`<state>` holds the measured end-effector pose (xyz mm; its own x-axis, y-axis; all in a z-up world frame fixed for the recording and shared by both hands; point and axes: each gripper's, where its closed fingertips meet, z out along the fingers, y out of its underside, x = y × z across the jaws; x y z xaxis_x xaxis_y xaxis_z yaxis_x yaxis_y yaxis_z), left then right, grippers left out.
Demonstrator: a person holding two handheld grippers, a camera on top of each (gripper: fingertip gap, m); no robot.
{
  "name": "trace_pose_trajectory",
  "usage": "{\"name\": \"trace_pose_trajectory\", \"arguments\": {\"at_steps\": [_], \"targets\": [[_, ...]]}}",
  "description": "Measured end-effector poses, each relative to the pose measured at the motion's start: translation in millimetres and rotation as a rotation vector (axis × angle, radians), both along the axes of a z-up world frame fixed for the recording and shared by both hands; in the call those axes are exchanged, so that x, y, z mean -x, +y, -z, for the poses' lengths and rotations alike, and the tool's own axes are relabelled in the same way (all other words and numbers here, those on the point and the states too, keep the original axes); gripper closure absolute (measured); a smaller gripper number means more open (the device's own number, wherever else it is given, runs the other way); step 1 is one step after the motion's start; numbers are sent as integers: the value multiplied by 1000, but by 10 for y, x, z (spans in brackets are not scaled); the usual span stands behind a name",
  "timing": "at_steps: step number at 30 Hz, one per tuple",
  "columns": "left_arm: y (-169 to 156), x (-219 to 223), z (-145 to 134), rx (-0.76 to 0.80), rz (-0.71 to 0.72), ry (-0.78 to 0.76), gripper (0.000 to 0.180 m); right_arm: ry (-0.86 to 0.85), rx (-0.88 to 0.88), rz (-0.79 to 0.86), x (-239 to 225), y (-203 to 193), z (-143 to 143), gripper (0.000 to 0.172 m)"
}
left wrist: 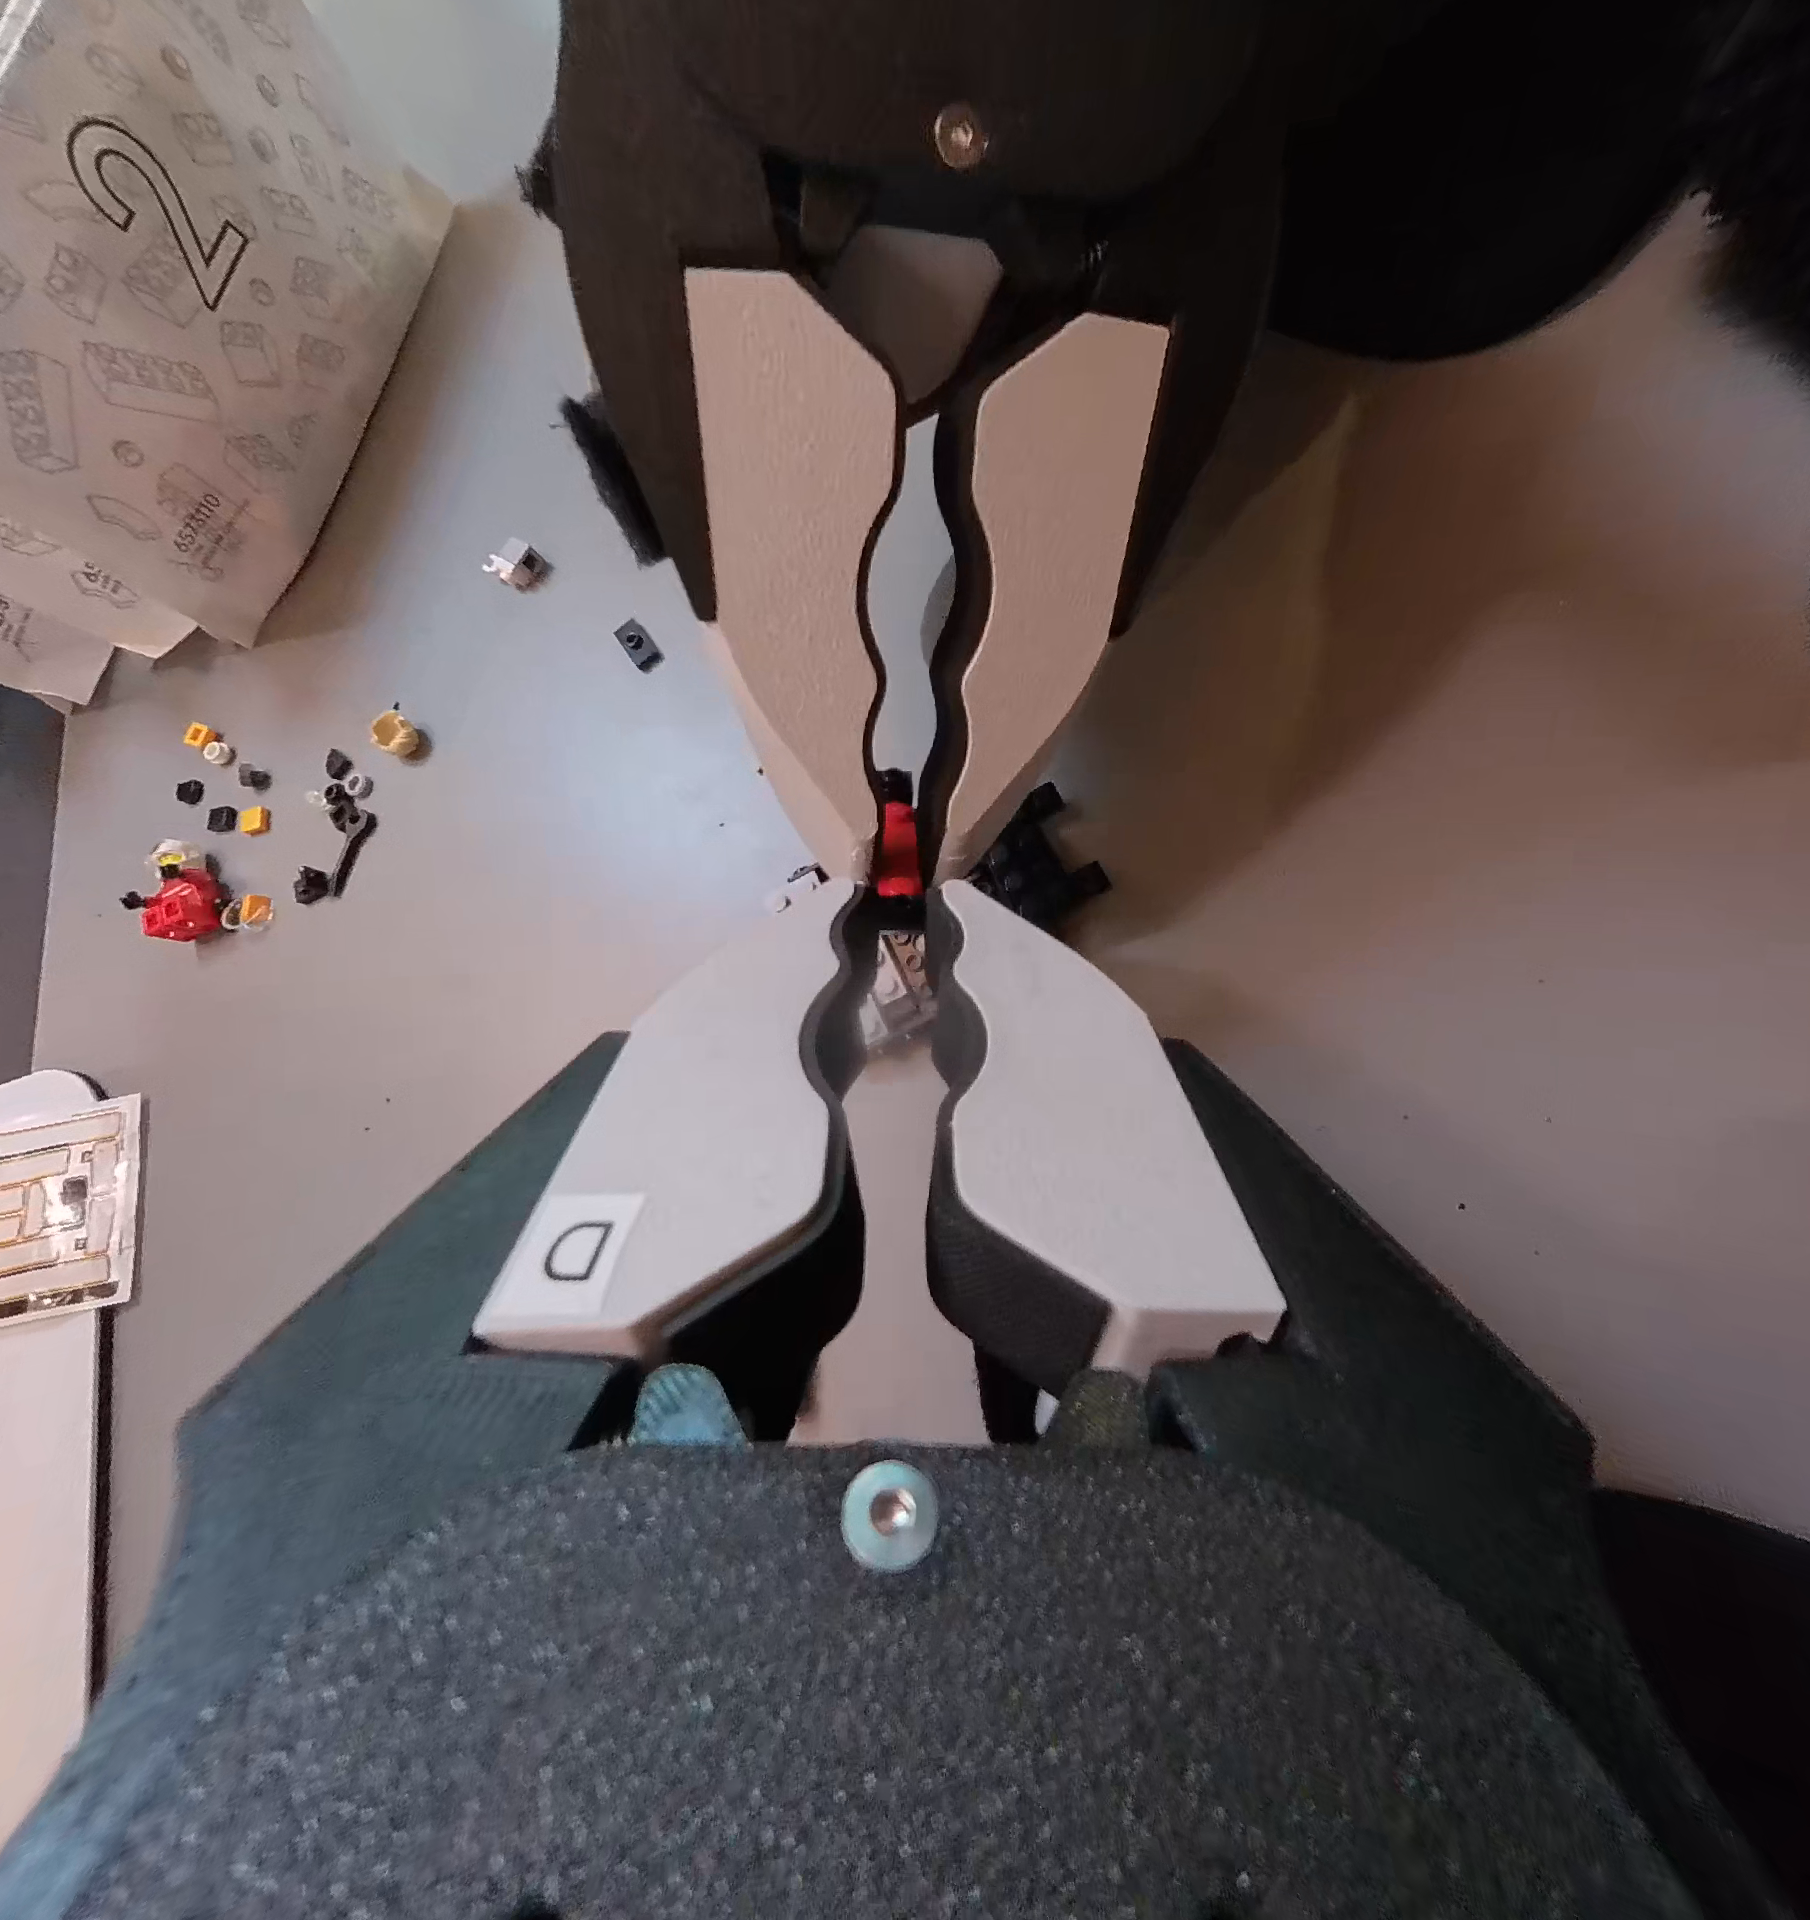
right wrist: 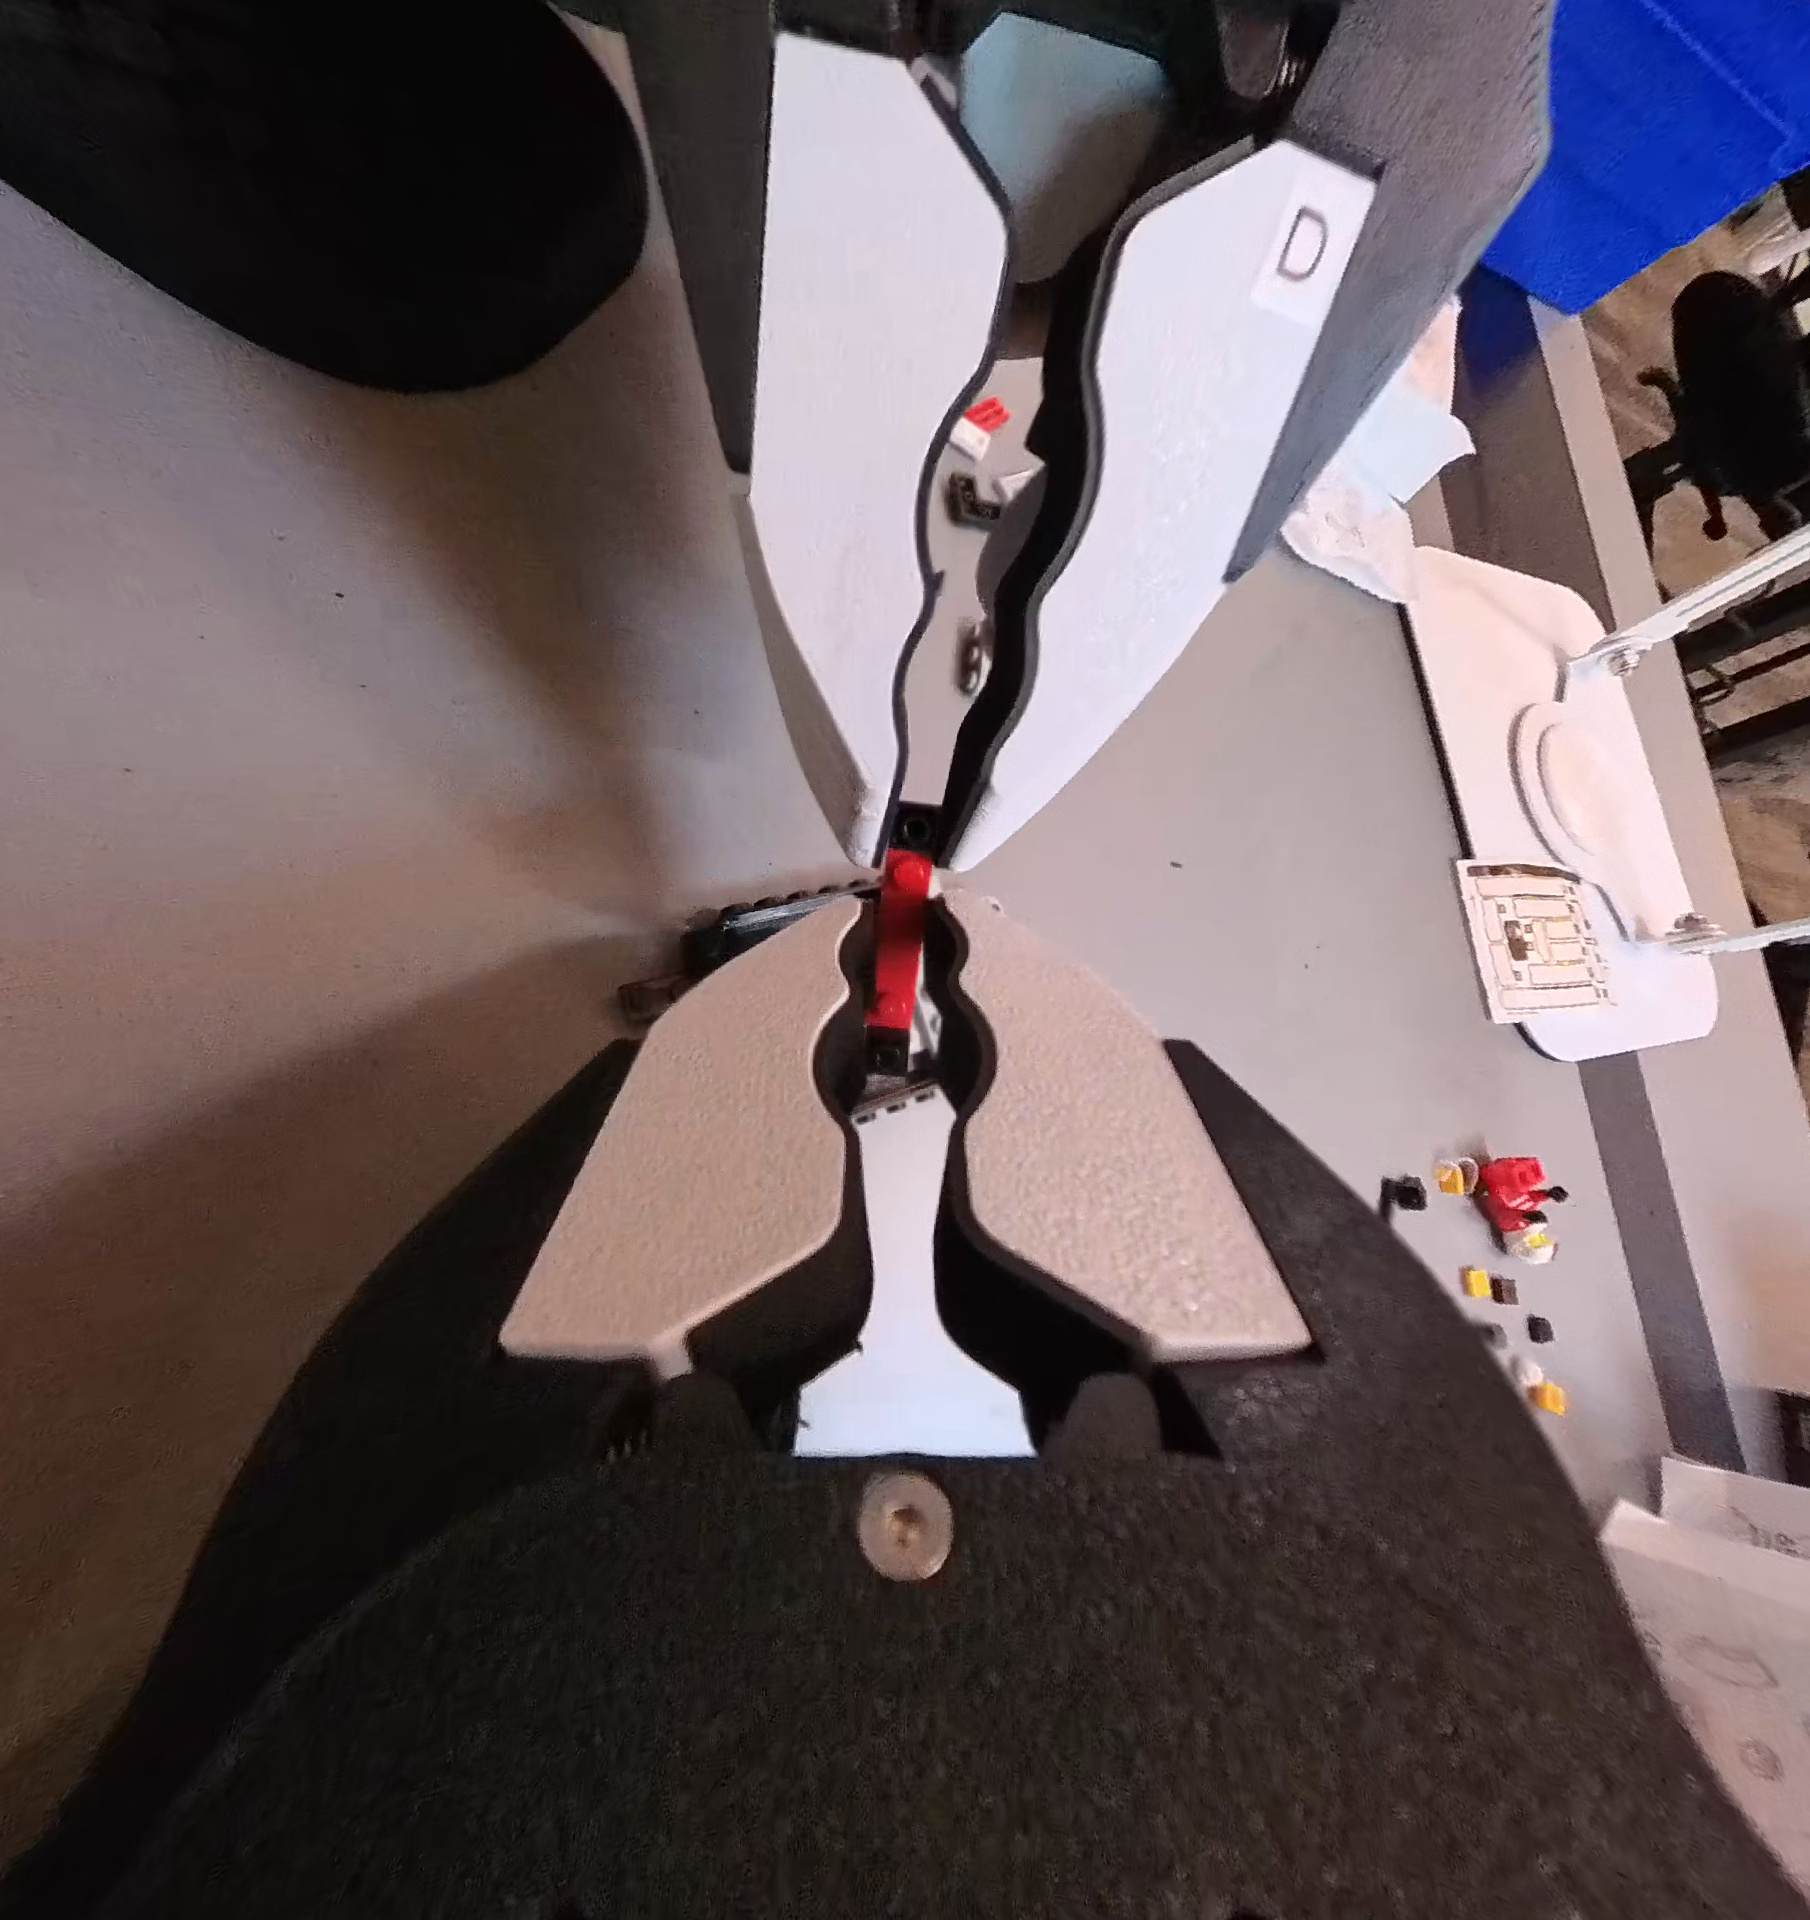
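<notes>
Nearest the lens in each wrist view, a pair of pale fingers narrows to a slim gap. Both grippers meet tip to tip above a grey tabletop point(left wrist: 527, 1039). The left gripper point(left wrist: 896, 925) pinches a small assembly of grey and black toy bricks point(left wrist: 896, 971); the right gripper point(right wrist: 903, 914) clamps the long red brick point(right wrist: 899, 956) on that same assembly. Loose small bricks point(left wrist: 246, 821) and a printed paper bag point(left wrist: 153, 312) lie well off to one side
</notes>
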<state>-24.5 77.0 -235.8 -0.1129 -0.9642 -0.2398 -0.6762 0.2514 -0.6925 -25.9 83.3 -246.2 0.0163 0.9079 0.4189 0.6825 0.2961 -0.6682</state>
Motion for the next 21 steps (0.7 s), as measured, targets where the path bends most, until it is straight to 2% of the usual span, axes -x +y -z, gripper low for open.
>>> {"name": "trace_pose_trajectory", "arguments": {"at_steps": [3,7,11,13,14,15,16,17,19,21], "targets": [[-13,7,-15,37,8,-21,171,4,-49,-12,4,-1,-23,164],[-33,64,-220,360,54,-250,170,176,-64,-41,40,-45,-289,164],[-72,77,-233,468,89,-302,170,208,-96,-60,64,-97,-351,165],[-69,82,-131,465,80,-251,172,202,-120,-59,68,-101,-342,166],[115,129,148,367,-31,-114,172,340,-87,-112,116,-214,-537,168],[156,161,337,377,-64,-48,172,380,-30,-134,134,-292,-666,169],[50,107,278,449,-25,-100,172,339,-73,-120,114,-250,-658,170],[13,58,121,411,5,-159,172,310,-87,-85,66,-163,-571,170],[86,42,-68,319,-16,-190,172,326,2,-40,-32,-59,-478,168],[147,80,-28,295,-54,-161,172,380,26,-70,-65,-62,-587,169]]}}
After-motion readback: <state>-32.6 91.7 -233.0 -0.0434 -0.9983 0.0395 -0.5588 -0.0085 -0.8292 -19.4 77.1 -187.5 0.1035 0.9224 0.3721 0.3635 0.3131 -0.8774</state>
